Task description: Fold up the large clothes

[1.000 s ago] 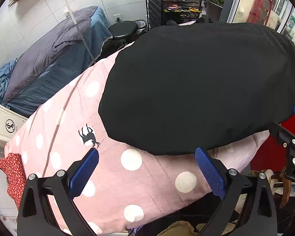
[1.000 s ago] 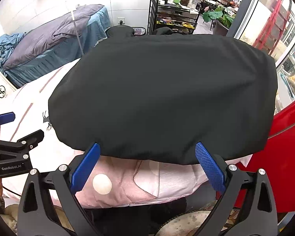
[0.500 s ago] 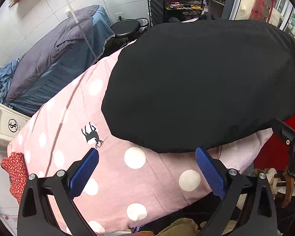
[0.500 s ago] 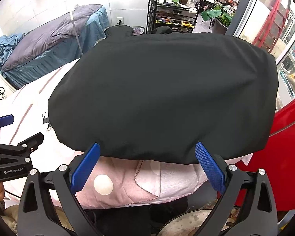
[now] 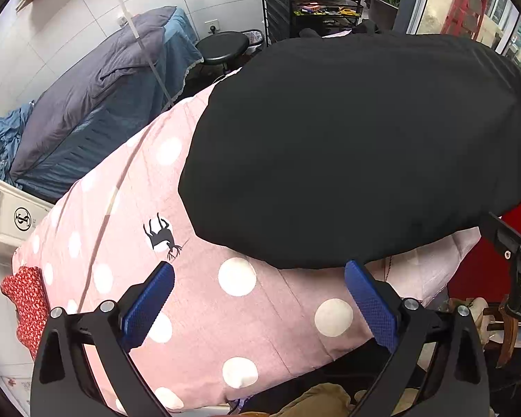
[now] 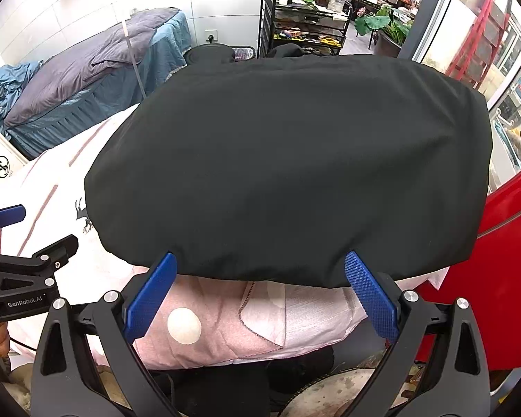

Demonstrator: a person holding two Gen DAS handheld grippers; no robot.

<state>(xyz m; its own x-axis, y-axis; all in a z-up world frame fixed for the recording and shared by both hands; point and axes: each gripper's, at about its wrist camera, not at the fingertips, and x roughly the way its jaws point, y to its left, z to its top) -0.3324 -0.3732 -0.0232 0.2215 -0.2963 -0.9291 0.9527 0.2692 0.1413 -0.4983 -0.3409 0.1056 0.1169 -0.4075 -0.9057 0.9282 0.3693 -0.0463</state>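
**Black garment flat on the pink spread, both grippers held off its near hem**

One black garment (image 6: 288, 166) lies spread smooth over a pink polka-dot quilt (image 5: 232, 316), filling the middle of both views and running toward twelve o'clock. It looks laid out flat so that a fold can start from a clean edge; whether it is a jacket, a shirt or something else I can't tell, since no collar or sleeve shows.

Two grippers wait at the near hem. The left gripper (image 5: 258, 307) sits at about six o'clock in its own view, its blue pads (image 5: 149, 307) spread wide over bare quilt, grasping nothing. The right gripper (image 6: 260, 297) is likewise splayed apart and empty, one tip just at the hem's shadow at seven o'clock and the other at five. My guess is that they are lining up to pinch the hem at two places and carry it over.

On the quilt I count one small black deer print (image 5: 161, 236). At nine to ten o'clock stands one bed under a grey-blue cover (image 5: 97, 104), one round black stool (image 5: 222, 43) near twelve, and one black wire rack (image 6: 305, 24) behind.
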